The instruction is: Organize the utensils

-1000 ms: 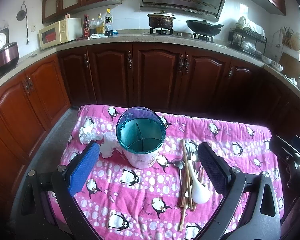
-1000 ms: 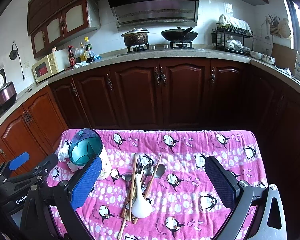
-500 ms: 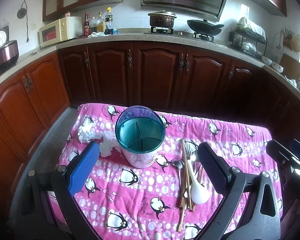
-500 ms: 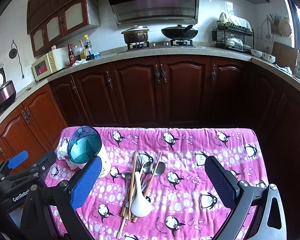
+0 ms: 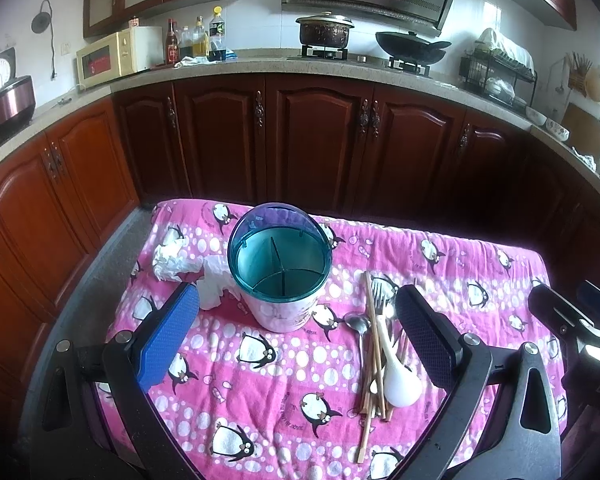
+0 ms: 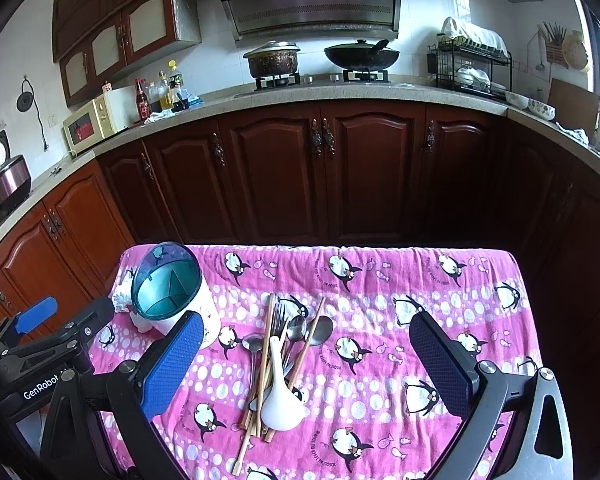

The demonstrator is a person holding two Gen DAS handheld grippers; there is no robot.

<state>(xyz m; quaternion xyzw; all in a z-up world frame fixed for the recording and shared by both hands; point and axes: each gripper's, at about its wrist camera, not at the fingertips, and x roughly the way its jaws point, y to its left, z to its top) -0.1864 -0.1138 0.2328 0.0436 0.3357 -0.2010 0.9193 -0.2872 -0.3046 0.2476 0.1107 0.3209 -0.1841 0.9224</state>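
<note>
Since a second ago almost nothing on the table has shifted; only the left wrist view has crept slightly, so the utensil holder sits a touch lower and nearer between the fingers, while the right wrist view is nearly the same as before. The left gripper hovers over the pink penguin-print cloth with its blue-padded fingers spread wide and holding nothing; the holder stands upright between them, further away. The holder is a white cup with a teal divided insert, its compartments bare, and a clear lid tilted up at the back. Crumpled white tissue lies just beside it on the left. To its right lies the pile of utensils: wooden chopsticks, a fork, metal spoons and a white ceramic soup spoon lying on top, all touching one another. The right gripper also has its fingers spread apart and empty, with the pile lying between them on the cloth and the holder by the left finger. Part of the left gripper shows at that view's left edge.
</note>
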